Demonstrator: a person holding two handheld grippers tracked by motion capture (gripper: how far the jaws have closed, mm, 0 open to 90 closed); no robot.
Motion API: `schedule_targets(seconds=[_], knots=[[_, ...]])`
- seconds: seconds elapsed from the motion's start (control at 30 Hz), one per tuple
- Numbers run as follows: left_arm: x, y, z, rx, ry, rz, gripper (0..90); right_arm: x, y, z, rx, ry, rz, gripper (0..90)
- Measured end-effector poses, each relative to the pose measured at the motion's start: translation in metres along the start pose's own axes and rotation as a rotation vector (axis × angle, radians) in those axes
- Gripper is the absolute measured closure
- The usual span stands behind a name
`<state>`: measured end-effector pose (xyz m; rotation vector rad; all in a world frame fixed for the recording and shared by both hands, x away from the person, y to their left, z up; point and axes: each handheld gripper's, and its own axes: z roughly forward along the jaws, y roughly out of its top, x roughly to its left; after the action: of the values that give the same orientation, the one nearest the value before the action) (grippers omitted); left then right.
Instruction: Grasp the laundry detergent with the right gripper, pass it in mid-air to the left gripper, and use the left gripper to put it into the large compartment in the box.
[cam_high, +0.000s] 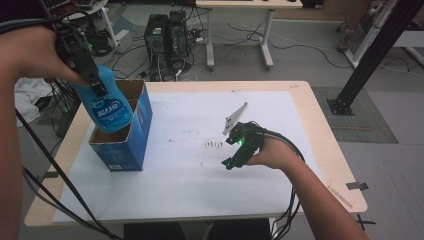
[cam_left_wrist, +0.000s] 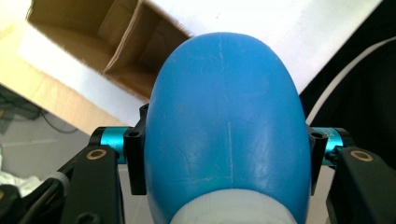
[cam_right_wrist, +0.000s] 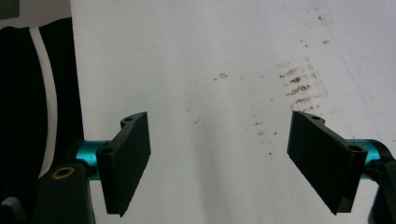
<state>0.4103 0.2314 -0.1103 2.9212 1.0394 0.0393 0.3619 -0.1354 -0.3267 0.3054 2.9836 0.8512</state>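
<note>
Your left gripper (cam_high: 95, 82) is clamping the blue bottle (cam_high: 107, 102) over the box (cam_high: 125, 145) at the left; your right gripper (cam_high: 235, 157) is resting released on the white sheet (cam_high: 175, 175)

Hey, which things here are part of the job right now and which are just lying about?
In the job:
- blue bottle, clamped in the left tongs
- open blue box below it

Lying about:
- right tongs, open on the white mat
- computer towers on the floor
</note>
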Motion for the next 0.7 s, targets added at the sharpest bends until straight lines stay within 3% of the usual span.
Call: schedule_targets(seconds=[0.43,0.7], knots=[[0.02,-0.003,0.022,0.036,0.021,-0.11,38.7,-0.001,-0.002,-0.005,0.02,-0.011,0.013,20.8],[0.023,-0.004,0.039,0.041,0.016,-0.105,38.7,-0.001,-0.003,-0.004,0.026,-0.009,0.013,20.8]])
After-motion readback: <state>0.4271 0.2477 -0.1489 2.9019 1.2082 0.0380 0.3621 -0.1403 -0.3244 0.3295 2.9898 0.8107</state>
